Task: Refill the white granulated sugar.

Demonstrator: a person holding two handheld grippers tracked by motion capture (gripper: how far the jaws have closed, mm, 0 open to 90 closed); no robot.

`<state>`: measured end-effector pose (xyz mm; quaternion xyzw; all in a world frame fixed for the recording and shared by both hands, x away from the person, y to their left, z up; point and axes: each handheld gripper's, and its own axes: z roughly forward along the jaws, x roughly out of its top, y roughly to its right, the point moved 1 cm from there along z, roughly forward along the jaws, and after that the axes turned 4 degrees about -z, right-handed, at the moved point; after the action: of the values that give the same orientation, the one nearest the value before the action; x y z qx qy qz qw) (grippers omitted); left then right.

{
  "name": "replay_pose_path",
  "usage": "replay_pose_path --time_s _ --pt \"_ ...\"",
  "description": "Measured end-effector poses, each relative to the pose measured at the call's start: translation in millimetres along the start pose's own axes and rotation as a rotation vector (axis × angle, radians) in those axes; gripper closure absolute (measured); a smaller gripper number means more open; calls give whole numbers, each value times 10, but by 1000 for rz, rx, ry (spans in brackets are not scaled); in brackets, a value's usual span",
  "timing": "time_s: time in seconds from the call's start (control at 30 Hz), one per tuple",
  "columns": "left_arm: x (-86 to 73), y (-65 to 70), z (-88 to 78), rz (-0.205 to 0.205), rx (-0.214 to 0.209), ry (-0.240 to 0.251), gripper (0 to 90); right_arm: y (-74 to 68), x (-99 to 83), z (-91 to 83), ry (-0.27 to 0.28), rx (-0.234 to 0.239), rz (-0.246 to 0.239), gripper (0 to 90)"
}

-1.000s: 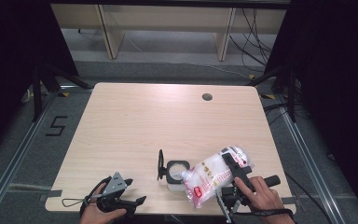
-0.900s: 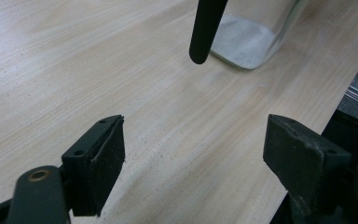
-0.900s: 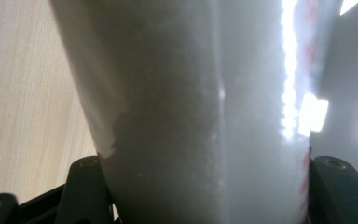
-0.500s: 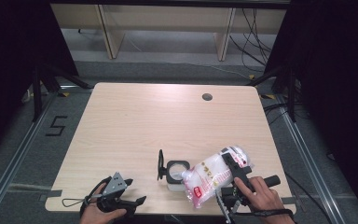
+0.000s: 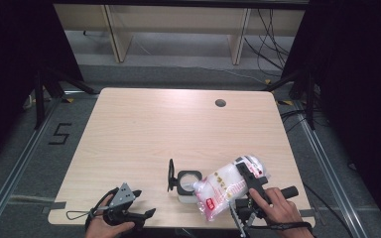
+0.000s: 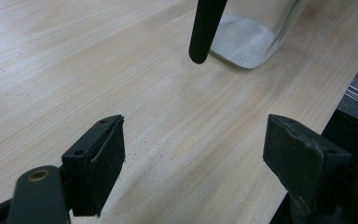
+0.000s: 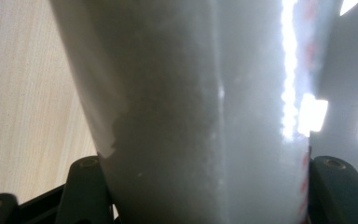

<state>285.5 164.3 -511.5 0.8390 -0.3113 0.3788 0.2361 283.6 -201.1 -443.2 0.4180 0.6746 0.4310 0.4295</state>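
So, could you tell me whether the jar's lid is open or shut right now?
Open. The jar shows its round mouth from above, and the black lid stands swung up at its left side. The bag tilts toward the mouth.

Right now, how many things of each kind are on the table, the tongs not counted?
Glass jar with black hinged lid: 1
Plastic bag of white grains, held by the right tongs: 1
Total: 2
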Motion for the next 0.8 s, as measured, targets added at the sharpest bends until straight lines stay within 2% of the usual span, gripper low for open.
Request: replay_pose_path --time_s 0.13,0.17,0.27,0.37,0.43,0.5,0.8 --pt "1 -2 -1 3 3 0 201 3 1 0 1 0 -4 409" --pt "3 -12 0 22 0 4 201 3 1 0 1 0 -3 410" --pt "5 -11 -2 22 0 -1 201 5 1 4 7 -8 0 410" --pt "5 -12 -3 23 0 -1 201 0 5 -12 -13 9 7 409" --pt "6 -12 -3 23 1 -1 201 33 11 -6 -1 3 -40 410" --pt "6 -11 -3 23 1 -1 201 28 15 -22 -21 20 -27 410" --pt "3 -7 -3 15 2 -1 201 34 16 -20 -15 12 -34 410"
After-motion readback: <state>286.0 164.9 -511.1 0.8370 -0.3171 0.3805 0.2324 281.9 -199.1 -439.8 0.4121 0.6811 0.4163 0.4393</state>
